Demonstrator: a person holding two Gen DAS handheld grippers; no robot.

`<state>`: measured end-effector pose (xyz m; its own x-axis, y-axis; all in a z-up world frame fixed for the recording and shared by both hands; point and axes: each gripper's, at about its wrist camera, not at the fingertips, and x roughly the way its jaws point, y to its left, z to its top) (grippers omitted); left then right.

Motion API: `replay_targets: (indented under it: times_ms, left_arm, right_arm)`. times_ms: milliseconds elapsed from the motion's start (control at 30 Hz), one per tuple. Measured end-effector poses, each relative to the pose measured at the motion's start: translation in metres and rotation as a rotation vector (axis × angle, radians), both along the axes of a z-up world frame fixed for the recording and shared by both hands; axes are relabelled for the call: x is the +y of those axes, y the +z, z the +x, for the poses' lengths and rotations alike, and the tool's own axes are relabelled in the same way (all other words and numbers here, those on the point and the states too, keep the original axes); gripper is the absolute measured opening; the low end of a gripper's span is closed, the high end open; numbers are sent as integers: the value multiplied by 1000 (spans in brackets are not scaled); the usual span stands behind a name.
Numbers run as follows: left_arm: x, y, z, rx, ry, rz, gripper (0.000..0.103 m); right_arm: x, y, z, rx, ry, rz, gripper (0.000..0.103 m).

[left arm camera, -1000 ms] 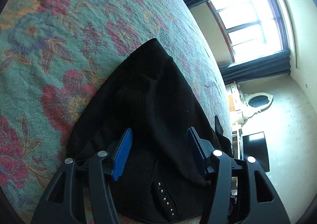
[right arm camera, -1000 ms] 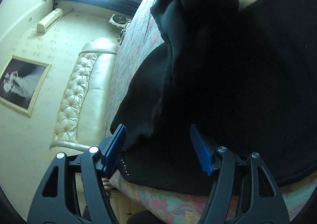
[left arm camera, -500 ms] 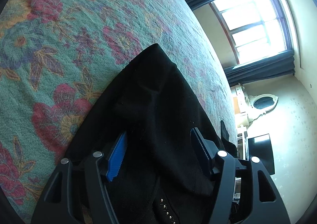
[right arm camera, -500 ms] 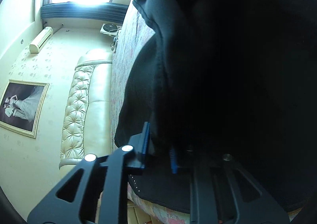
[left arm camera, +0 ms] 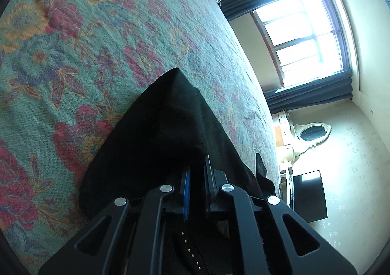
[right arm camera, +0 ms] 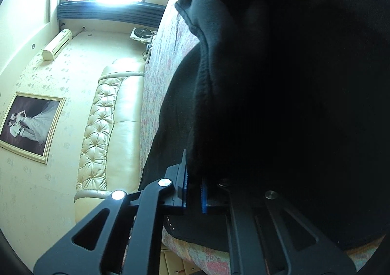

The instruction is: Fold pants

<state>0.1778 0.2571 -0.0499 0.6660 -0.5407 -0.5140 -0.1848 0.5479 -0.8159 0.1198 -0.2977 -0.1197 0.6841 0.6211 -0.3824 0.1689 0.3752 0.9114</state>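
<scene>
Black pants (left arm camera: 156, 143) spread on the floral bedspread (left arm camera: 102, 31) (waist end nearest). Left gripper (left arm camera: 196, 177) clamped on a raised fold — right gripper (right arm camera: 193, 187) likewise pinching dark cloth.

Daylight blows out the window (left arm camera: 309, 38) — black cloth reads near featureless, fisheye edges curve darkly.
</scene>
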Motion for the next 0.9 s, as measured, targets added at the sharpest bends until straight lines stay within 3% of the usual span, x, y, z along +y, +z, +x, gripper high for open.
replay_targets:
  times_ms: [233,467,667,767,833,900]
  left_arm:
    - [-3,13,-37,-2,-33,30,9]
    - [10,-16,-75,57,-10,16,9]
    - [10,-38,-70,99,-13,29,9]
    - [14,-51,-74,110,-8,-14,12]
    - [16,-47,-78,110,-15,-12,14]
    - [18,-37,-86,99,-29,54,15]
  right_arm:
    - [-11,16,-24,-43,18,-1,7]
    - [-4,3,-44,9,53,-12,7]
    - [-7,-8,-44,51,57,-65,7]
    - [-9,-14,-43,57,67,-70,7]
    - [-11,-7,-45,54,87,-99,14]
    - [-13,11,-48,45,108,-162,26]
